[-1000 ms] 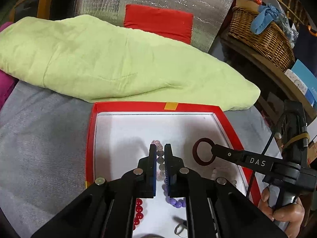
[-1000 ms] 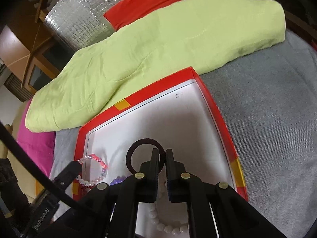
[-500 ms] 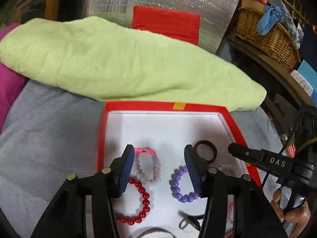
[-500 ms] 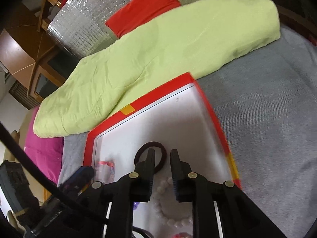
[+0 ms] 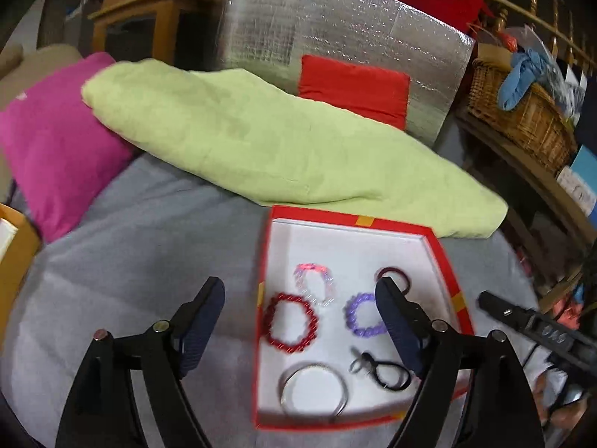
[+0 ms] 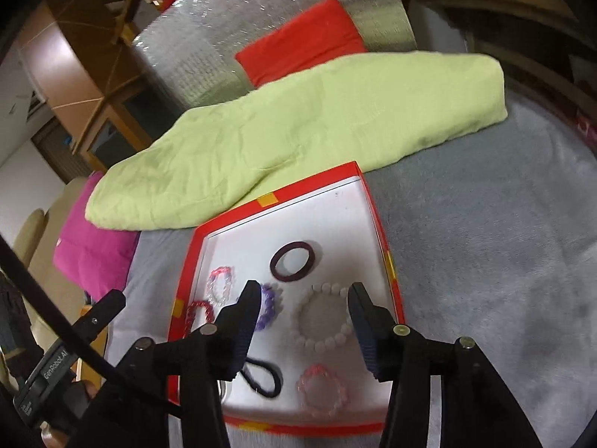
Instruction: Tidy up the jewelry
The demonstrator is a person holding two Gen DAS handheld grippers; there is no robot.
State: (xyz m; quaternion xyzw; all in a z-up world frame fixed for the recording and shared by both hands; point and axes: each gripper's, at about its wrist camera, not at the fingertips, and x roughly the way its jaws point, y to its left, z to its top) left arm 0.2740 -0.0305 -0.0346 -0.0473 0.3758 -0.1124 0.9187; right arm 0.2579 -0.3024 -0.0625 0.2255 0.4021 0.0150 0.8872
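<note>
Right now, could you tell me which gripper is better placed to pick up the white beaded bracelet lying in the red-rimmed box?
Probably the right gripper: its opening, empty jaws frame the white beaded bracelet. The left gripper, also opening, hovers nearer the red beaded bracelet.

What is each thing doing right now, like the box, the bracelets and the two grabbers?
red box: open, no lid on.
maroon ring: flat inside box.
white bead bracelet: flat inside box.
red bead bracelet: flat inside box.
left gripper: empty, jaws opening.
right gripper: empty, jaws opening.
</note>
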